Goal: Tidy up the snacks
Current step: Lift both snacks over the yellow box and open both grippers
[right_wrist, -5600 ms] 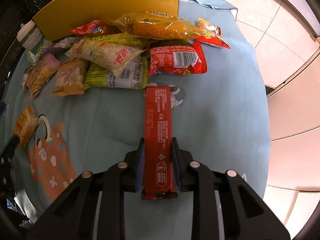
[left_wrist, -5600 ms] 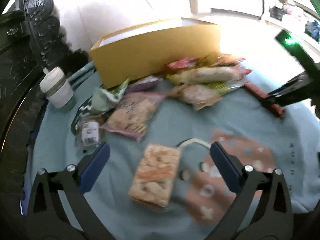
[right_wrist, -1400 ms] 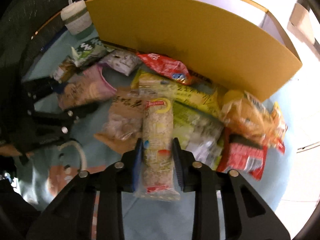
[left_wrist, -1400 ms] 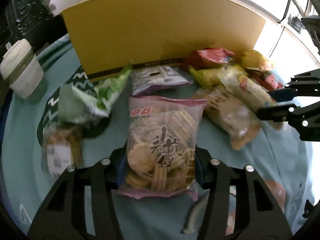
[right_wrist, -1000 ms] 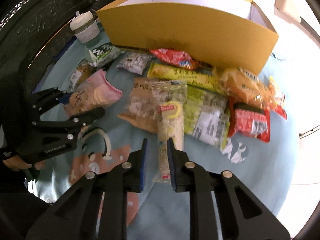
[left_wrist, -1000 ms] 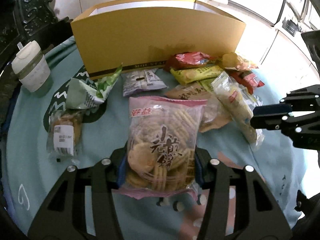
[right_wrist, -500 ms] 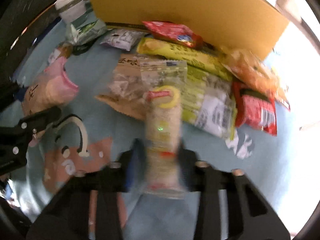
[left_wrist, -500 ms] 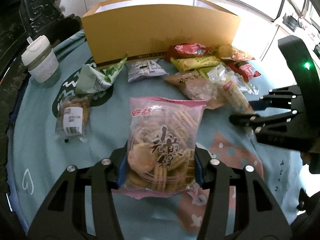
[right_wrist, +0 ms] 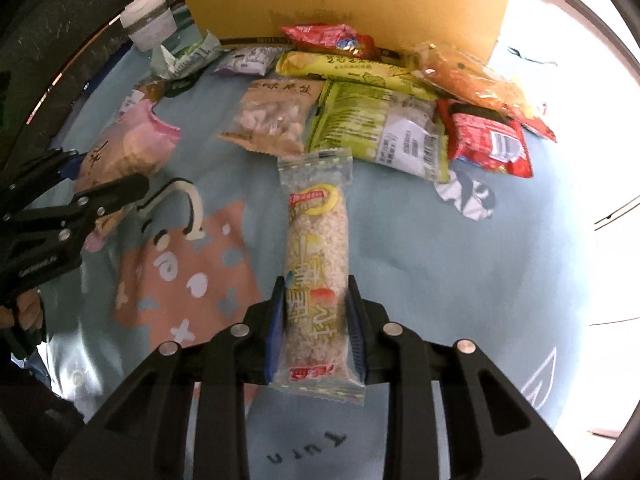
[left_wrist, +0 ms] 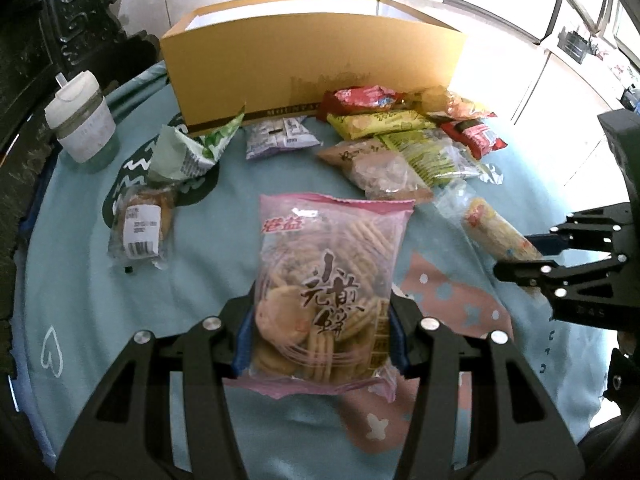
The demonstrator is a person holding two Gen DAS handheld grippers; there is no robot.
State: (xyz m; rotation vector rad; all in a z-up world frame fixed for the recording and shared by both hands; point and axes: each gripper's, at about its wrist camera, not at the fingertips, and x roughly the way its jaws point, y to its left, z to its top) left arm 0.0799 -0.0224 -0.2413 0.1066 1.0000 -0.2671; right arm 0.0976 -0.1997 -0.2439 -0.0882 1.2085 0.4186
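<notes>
your left gripper (left_wrist: 320, 336) has its jaws pinching the pink cracker bag (left_wrist: 332, 288) at its lower end, low in the centre of the left wrist view. your right gripper (right_wrist: 316, 320) has its jaws pinching the long rice-puff bar (right_wrist: 316, 276), after they eased a little wider around it just now; the bar runs up the middle of the right wrist view.

so two snacks are in hand, but neither is in the yellow cardboard box (left_wrist: 316, 60), which stands at the top of both views, on the far side of the surface (left_wrist: 100, 312). what lies inside the box you cannot tell from here.

most of the work looks left. just in front of the box lie the red packet (right_wrist: 328, 40), the yellow-green packet (right_wrist: 348, 70), the green bag with a barcode (right_wrist: 380, 128), the nut bag (right_wrist: 272, 120), the orange bag (right_wrist: 468, 76), the red barcoded packet (right_wrist: 488, 140), the small purple packet (left_wrist: 280, 138), the green-white bag (left_wrist: 188, 152) and the wrapped pastry (left_wrist: 140, 224).
</notes>
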